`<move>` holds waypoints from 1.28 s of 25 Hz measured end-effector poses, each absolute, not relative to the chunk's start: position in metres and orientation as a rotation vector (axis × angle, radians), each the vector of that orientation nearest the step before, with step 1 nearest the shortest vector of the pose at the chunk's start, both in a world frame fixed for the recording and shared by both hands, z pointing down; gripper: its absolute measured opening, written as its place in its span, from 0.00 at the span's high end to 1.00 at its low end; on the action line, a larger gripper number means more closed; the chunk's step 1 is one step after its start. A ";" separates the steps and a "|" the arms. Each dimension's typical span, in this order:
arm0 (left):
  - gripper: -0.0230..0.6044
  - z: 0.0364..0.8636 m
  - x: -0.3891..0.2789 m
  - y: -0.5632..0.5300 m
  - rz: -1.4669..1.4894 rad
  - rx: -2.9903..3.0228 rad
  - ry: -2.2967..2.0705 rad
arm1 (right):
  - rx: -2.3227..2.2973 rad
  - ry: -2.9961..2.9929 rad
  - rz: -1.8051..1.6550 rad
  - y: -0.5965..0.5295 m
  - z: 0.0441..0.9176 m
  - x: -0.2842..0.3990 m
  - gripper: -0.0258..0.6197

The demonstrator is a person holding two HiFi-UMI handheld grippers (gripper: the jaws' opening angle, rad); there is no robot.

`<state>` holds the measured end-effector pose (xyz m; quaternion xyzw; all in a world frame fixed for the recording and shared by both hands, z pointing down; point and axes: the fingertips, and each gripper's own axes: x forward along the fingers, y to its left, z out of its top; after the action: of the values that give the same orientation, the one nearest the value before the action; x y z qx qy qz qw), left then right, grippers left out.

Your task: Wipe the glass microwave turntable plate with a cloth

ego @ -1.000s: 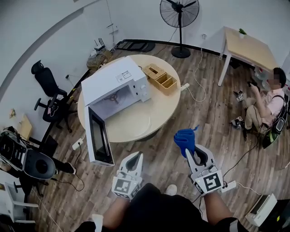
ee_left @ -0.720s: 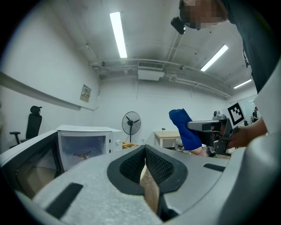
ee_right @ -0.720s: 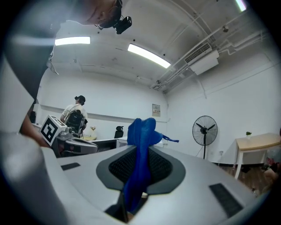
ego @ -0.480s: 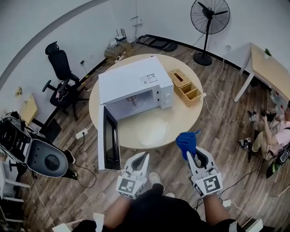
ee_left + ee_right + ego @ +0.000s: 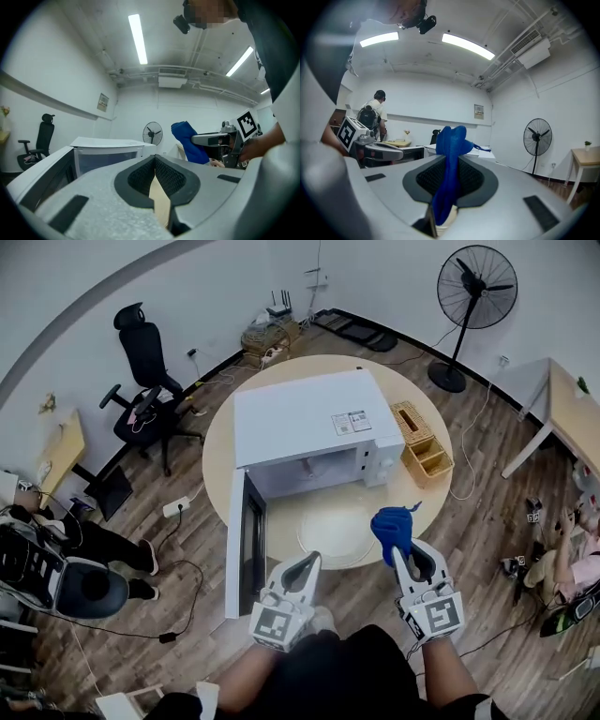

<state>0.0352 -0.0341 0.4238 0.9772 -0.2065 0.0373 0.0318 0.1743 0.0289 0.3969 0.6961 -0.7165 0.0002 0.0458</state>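
Right claw (image 5: 401, 557) pinching the blue cloth (image 5: 389, 524), glass plate (image 5: 333, 526) out on the table (image 5: 217, 446).
The microwave (image 5: 309, 423) stands door open behind the plate. My left claw (image 5: 307, 563) is pressed together, empty. I've closed in on the table since a moment ago.

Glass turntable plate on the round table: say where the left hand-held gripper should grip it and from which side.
Probably its near rim, approached low from the front edge of the round table. The glass turntable plate lies flat before the open microwave, so only the thin rim offers a pinch, and that side is nearest the left hand-held gripper, which is shut and empty.
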 end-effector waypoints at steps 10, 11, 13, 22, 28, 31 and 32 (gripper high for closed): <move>0.95 0.432 0.033 -0.067 0.129 2.972 -0.758 | 2.003 -2.272 0.033 -0.028 0.410 0.178 0.86; 0.95 0.433 0.033 -0.069 0.135 2.966 -0.774 | 1.980 -2.286 0.045 -0.033 0.414 0.177 0.86; 0.95 0.435 0.033 -0.073 0.147 2.948 -0.810 | 1.930 -2.312 0.064 -0.043 0.421 0.175 0.86; 0.95 0.444 0.030 -0.088 0.179 2.878 -0.957 | 1.764 -2.380 0.164 -0.080 0.459 0.174 0.86; 0.96 0.451 0.026 -0.096 0.206 2.834 -1.045 | 1.651 -2.405 0.214 -0.100 0.483 0.170 0.86; 0.95 0.455 0.023 -0.100 0.215 2.817 -1.079 | 1.609 -2.396 0.237 -0.112 0.498 0.168 0.86; 0.95 0.456 0.022 -0.102 0.217 2.808 -1.092 | 1.592 -2.397 0.246 -0.115 0.503 0.166 0.86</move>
<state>0.0220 -0.1024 0.4565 0.9279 -0.3609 0.0717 0.0602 0.1665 -0.1150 0.5032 0.5470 -0.8232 0.0844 0.1265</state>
